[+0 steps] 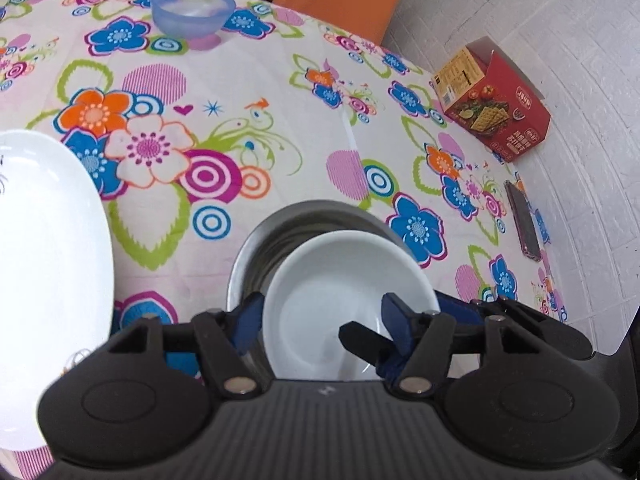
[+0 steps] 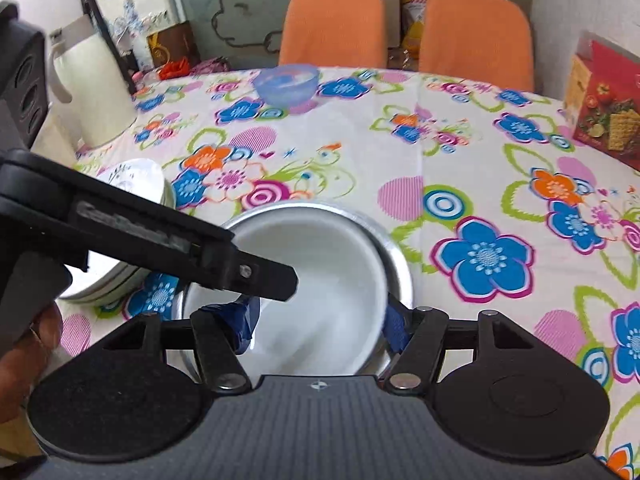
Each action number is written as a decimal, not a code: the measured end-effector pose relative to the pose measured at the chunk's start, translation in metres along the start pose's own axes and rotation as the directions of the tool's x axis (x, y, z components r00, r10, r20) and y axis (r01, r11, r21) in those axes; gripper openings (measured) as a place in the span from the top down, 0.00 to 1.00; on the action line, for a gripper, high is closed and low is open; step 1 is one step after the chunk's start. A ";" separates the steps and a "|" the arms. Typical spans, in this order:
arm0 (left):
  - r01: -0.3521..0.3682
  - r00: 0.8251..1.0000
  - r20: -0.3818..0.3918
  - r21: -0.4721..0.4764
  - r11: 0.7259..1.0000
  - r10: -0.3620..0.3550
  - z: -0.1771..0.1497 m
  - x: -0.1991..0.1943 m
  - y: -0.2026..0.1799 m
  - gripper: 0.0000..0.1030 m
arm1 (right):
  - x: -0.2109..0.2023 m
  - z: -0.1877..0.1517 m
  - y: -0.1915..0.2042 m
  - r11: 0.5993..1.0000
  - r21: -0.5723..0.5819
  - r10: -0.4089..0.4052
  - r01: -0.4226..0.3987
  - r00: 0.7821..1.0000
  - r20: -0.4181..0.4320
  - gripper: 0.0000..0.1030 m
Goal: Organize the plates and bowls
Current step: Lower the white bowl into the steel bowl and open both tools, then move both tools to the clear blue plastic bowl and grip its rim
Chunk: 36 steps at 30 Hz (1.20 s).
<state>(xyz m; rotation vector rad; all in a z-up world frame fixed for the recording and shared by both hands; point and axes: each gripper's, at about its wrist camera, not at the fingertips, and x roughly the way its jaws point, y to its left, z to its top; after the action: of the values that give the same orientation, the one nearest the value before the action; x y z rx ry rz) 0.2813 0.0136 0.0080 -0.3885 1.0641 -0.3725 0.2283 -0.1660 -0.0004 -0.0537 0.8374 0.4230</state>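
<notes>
Crowded near edge, open cloth in the middle.

White bowl (image 1: 344,280) sits inside steel bowl (image 1: 280,224) right under both hand-held grippers; the left hand-held gripper (image 2: 256,276) reaches over the bowl, crossing the right one's path. White plates (image 1: 48,264) block the left side, kettle (image 2: 92,84) behind them. Blue bowl (image 1: 192,10) stands at the far edge, cracker box (image 1: 496,100) and phone (image 1: 524,220) along the right. Worktop (image 1: 280,120) between these lies bare.
</notes>
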 end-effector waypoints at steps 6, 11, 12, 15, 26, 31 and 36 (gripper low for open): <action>0.008 0.996 0.086 0.030 1.000 -0.010 0.006 -0.025 0.007 0.36 | -0.020 -0.013 -0.013 0.991 0.128 -0.040 0.028 0.994 0.098 0.50; -0.047 0.991 0.130 0.027 0.999 0.043 0.015 -0.043 0.032 0.35 | -0.016 -0.019 -0.021 0.981 0.192 -0.027 0.012 0.996 0.080 0.49; -0.059 0.989 0.135 0.022 0.998 0.056 0.018 -0.046 0.039 0.35 | -0.015 -0.017 -0.022 0.980 0.201 -0.023 0.007 0.997 0.075 0.49; -0.098 0.984 0.147 -0.012 0.995 0.099 0.030 -0.051 0.062 0.34 | -0.011 -0.008 -0.026 0.974 0.224 0.011 -0.029 0.997 0.082 0.46; -0.176 0.968 0.172 -0.062 0.982 0.184 0.097 -0.047 0.115 0.32 | 0.040 0.073 -0.018 0.992 0.122 0.022 -0.027 0.999 0.041 0.46; -0.180 0.965 0.180 -0.061 0.982 0.188 0.143 -0.037 0.123 0.32 | 0.086 0.120 -0.001 0.999 0.027 0.035 -0.036 0.999 0.014 0.46; -0.195 0.954 0.216 -0.075 0.978 0.207 0.196 -0.013 0.133 0.32 | 0.132 0.169 0.015 0.997 -0.017 0.077 -0.076 0.997 0.033 0.46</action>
<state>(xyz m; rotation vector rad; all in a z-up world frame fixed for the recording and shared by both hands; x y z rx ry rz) 0.4649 0.1604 0.0390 -0.3557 0.8848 -0.1151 0.4198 -0.0713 0.0187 -0.0294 0.8052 0.5013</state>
